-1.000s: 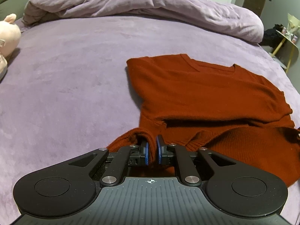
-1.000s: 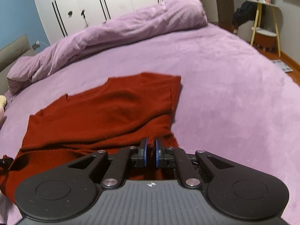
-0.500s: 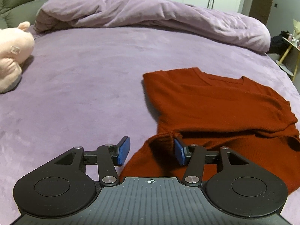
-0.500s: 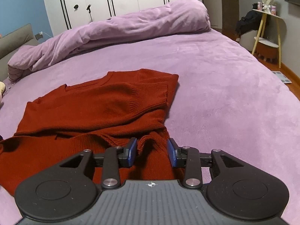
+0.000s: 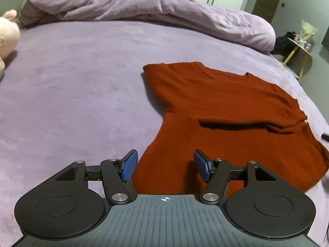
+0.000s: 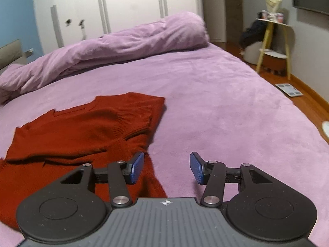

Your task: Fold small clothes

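Note:
A rust-red knitted sweater [image 5: 222,103] lies on the purple bed, its lower part folded up over the body. In the left wrist view my left gripper [image 5: 165,167] hovers over the sweater's near left corner. Its jaws are opening, its blue pads [image 5: 130,165] stand clear of the cloth, and it holds nothing. In the right wrist view the sweater [image 6: 78,131] lies to the left. My right gripper [image 6: 166,167] sits at the sweater's near right edge, mostly over bare bedsheet. Its jaws are opening too, with nothing gripped.
A rolled-up purple duvet [image 5: 144,12] lies across the far side of the bed [image 6: 216,103]. A pink plush toy [image 5: 7,35] rests at the left edge. Past the bed's right side stand a yellow-legged side table [image 6: 273,41] and a scale [image 6: 289,89] on the wooden floor.
Both grippers were shut on the sweater's folded edge and have let it go. Their jaws have spread apart and both have drawn back a little; the cloth now lies flat.

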Tool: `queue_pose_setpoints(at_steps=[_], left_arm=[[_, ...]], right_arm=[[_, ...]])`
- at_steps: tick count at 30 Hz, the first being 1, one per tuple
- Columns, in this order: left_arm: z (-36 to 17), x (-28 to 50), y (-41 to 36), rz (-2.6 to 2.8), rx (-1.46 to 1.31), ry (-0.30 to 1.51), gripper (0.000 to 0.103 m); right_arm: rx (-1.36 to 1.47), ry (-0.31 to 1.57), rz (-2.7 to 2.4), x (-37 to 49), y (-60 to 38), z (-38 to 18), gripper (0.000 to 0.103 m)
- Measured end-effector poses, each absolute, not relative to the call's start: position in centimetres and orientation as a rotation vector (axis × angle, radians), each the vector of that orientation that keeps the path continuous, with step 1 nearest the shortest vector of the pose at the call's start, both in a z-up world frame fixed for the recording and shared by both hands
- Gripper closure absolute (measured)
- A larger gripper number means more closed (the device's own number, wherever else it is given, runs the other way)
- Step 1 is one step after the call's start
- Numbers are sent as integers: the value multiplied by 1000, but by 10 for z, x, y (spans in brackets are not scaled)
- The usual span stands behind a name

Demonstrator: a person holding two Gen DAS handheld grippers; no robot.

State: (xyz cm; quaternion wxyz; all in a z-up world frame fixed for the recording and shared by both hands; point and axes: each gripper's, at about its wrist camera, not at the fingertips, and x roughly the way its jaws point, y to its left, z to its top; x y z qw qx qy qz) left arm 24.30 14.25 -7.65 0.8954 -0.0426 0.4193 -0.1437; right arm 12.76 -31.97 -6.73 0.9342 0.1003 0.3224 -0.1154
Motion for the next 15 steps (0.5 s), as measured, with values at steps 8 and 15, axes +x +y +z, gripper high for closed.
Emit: queue_pose_setpoints(at_steps=[8, 15], left_arm=[[-89, 271, 124, -313, -102, 931, 67], [-79, 263, 119, -305, -43, 870, 93]], right_arm=[[53, 764, -67, 169, -284, -86, 54], [-50, 768, -24, 182, -266, -91, 96]])
